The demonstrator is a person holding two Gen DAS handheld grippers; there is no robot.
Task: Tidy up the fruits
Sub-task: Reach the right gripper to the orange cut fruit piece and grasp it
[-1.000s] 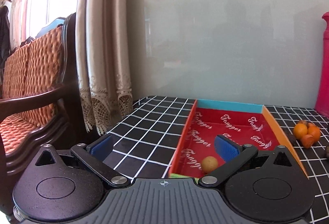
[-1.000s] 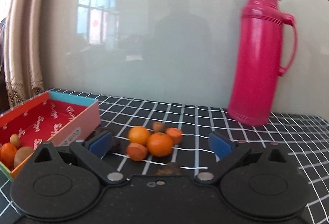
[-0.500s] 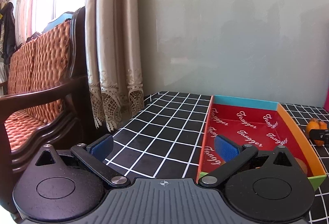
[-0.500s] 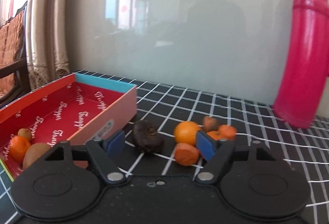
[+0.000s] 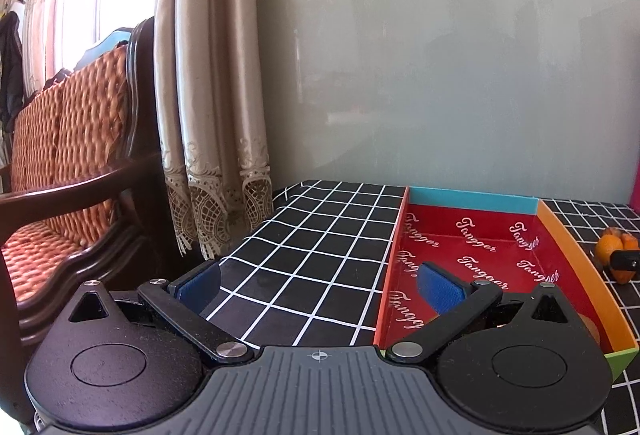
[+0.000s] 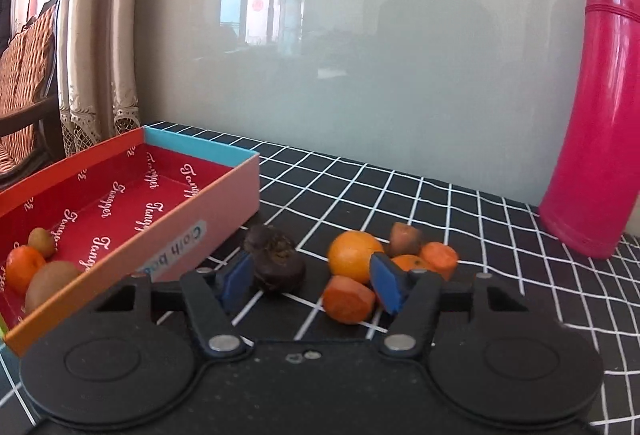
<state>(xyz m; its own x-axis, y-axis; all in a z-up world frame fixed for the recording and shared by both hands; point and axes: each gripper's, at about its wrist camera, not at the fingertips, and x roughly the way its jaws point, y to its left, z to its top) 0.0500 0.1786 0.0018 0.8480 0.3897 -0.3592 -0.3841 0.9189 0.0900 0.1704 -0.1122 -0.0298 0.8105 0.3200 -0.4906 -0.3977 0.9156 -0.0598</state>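
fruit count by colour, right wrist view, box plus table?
Orange: 5 — 1 in the box, 4 on the table
Brown or tan: 3 — 2 in the box, 1 on the table
Dark, near black: 1 on the table
Total: 9

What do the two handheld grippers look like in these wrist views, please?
Both look alike. The left gripper and the right gripper have matte black bodies with two round discs, black linkage arms with silver pivot pins, and blue fingertip pads. The left's centre plate is ribbed grey with a small crosshair mark.
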